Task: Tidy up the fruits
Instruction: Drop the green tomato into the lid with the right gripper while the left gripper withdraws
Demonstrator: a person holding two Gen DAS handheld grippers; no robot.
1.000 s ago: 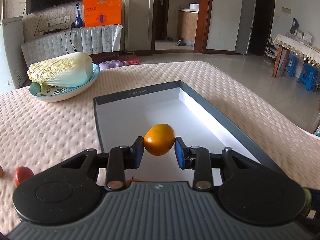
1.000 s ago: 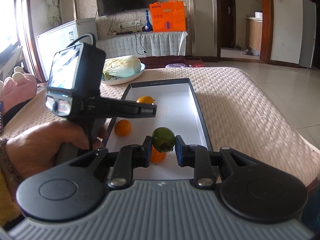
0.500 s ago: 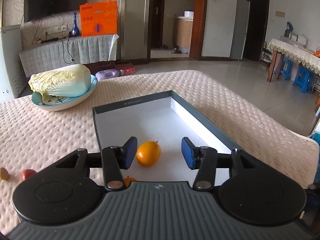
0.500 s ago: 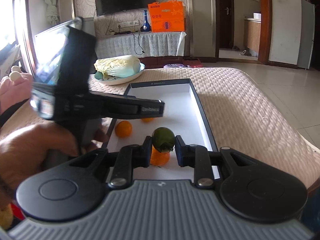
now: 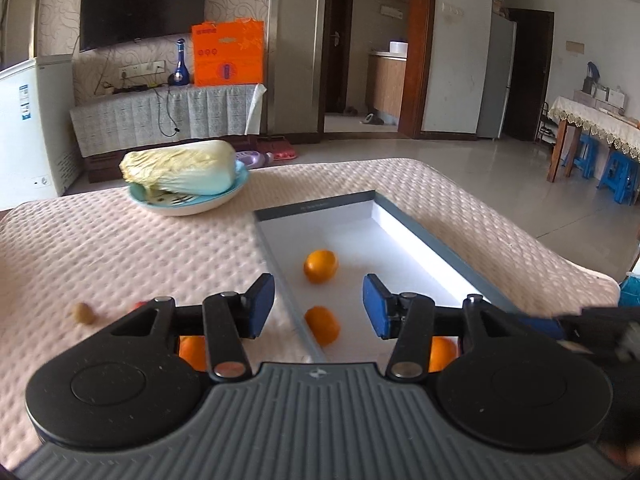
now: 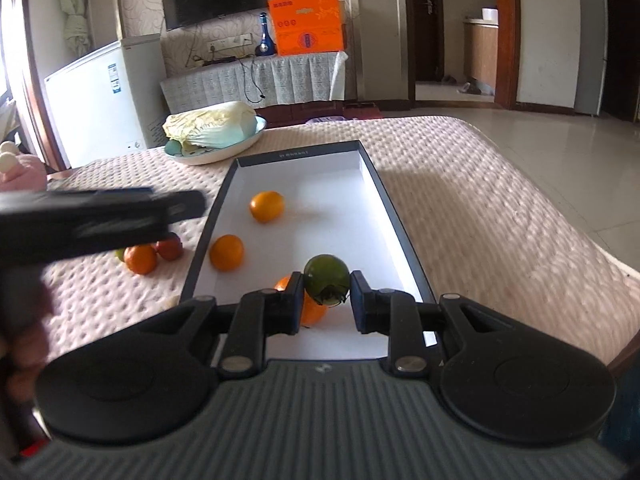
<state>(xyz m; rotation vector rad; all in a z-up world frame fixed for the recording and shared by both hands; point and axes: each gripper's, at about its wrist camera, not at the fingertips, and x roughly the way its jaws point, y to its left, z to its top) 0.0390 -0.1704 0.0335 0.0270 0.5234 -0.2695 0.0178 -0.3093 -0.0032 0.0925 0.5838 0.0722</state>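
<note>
A shallow grey tray [image 5: 432,236] with a white floor lies on the pink quilted table. My left gripper [image 5: 319,300] is open and holds nothing, its fingers straddling the tray's near left rim. Beyond it two oranges [image 5: 320,266] [image 5: 322,324] rest in the tray, and a third [image 5: 442,354] shows under the right finger. My right gripper [image 6: 326,296] is shut on a dark green fruit [image 6: 326,280] above the near end of the tray [image 6: 400,216]. Below it an orange [image 6: 310,308] is partly hidden. Two more oranges [image 6: 267,206] [image 6: 227,252] lie further in.
On the cloth left of the tray lie an orange [image 6: 140,259], a red fruit [image 6: 170,249] and a small brown fruit [image 5: 83,313]. A cabbage in a blue bowl [image 5: 180,172] stands at the far left. The left gripper's body [image 6: 100,216] crosses the right wrist view, blurred.
My left gripper opened and let its orange go into the tray, then drew back and to the left. My right gripper stayed shut on the green fruit.
</note>
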